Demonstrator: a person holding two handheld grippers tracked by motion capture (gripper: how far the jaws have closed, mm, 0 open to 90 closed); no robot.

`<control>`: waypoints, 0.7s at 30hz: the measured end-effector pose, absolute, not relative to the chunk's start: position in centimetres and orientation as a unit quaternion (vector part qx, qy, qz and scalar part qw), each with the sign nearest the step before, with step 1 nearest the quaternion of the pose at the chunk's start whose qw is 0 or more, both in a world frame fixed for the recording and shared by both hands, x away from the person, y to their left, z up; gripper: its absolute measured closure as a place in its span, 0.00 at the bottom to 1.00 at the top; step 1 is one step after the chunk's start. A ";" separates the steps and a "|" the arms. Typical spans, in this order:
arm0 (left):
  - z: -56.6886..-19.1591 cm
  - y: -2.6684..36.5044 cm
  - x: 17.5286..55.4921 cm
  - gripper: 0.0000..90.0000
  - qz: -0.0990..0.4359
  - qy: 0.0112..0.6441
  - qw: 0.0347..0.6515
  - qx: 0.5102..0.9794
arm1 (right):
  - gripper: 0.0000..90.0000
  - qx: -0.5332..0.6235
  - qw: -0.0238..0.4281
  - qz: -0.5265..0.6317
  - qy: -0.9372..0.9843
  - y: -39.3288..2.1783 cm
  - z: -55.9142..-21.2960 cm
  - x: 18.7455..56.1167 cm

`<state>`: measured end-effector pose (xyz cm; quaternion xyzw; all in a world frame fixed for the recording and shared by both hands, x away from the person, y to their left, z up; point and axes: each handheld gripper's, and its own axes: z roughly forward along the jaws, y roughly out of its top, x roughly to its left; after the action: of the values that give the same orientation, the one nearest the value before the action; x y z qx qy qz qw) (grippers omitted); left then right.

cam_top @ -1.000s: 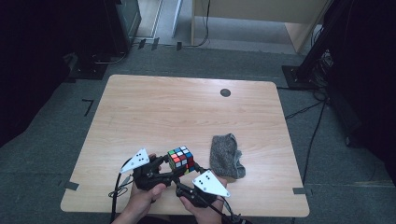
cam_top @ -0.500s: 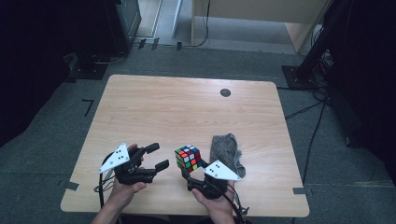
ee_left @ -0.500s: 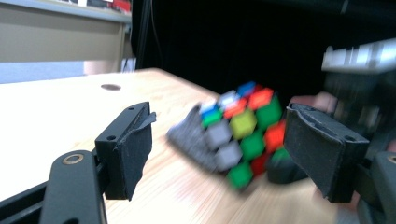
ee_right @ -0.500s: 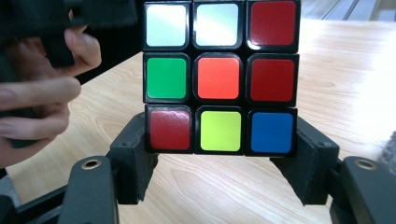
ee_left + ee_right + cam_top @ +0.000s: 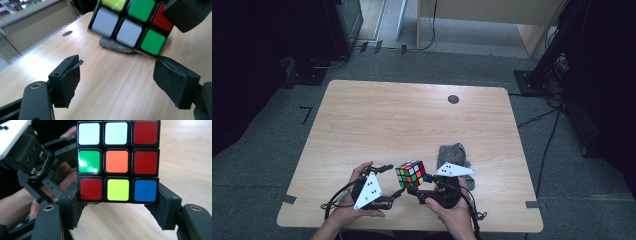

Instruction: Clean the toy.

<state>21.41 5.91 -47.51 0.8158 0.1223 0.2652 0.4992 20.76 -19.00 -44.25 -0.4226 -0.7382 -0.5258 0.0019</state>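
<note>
- Table (image 5: 412,120): pale wood top, rounded corners, standing on grey carpet. A small dark round cap (image 5: 453,99) sits in the top near the far edge, well apart from everything else.
- Person: two forearms come in from the near edge; the left hand (image 5: 352,200) and right hand (image 5: 457,212) each carry a set of tongs, close together near the front edge of the table.
- Grey cloth (image 5: 455,157): crumpled, lying on the table just behind the right tongs, on the far side of the cube. In the left gripper view it (image 5: 115,47) shows as a flat grey strip under the cube's lower edge.
- Puzzle cube (image 5: 411,173): multicoloured, three by three, held up off the table between the two hands. In the right gripper view the face (image 5: 117,161) reads white, white, red; green, orange, red; red, yellow, blue.
- Right tongs (image 5: 424,189): jaws clamped on the bottom layer of the cube, one pad (image 5: 72,207) on each side; this gripper alone carries it.
- Left tongs (image 5: 388,182): jaws have just been opening and stand wide apart; nothing between the pads (image 5: 68,82), only bare table. The cube (image 5: 132,22) sits just beyond the tips, not touched.
</note>
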 end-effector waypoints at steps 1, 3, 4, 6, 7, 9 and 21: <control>-47.6 5.7 21.3 0.25 0.274 0.116 0.494 0.817 | 0.38 -0.424 0.010 -0.522 -0.740 -18.9 -44.4 20.8; -47.7 5.5 21.0 0.25 0.287 0.105 0.487 0.818 | 0.38 -0.424 0.026 -0.514 -0.745 -18.7 -44.5 20.9; -47.7 5.4 20.9 0.25 0.291 0.101 0.485 0.818 | 0.38 -0.425 0.033 -0.512 -0.746 -18.6 -44.6 20.9; -47.9 5.2 20.7 0.27 0.301 0.089 0.482 0.818 | 0.38 -0.427 0.052 -0.504 -0.749 -18.4 -44.8 21.1; -48.0 5.1 20.6 0.28 0.303 0.081 0.480 0.819 | 0.38 -0.427 0.059 -0.500 -0.751 -18.4 -44.9 21.2; -48.3 4.9 20.4 0.34 0.306 0.067 0.471 0.824 | 0.38 -0.431 0.065 -0.488 -0.756 -18.2 -45.1 21.3; -48.2 6.6 22.1 0.38 0.264 0.153 0.491 0.816 | 0.21 -0.449 -0.027 -0.514 -0.730 -21.9 -44.4 22.1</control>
<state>22.12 6.61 -48.20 0.8158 0.1525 0.2645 0.4911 22.14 -21.87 -44.42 -0.4495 -0.7303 -0.5137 -0.0272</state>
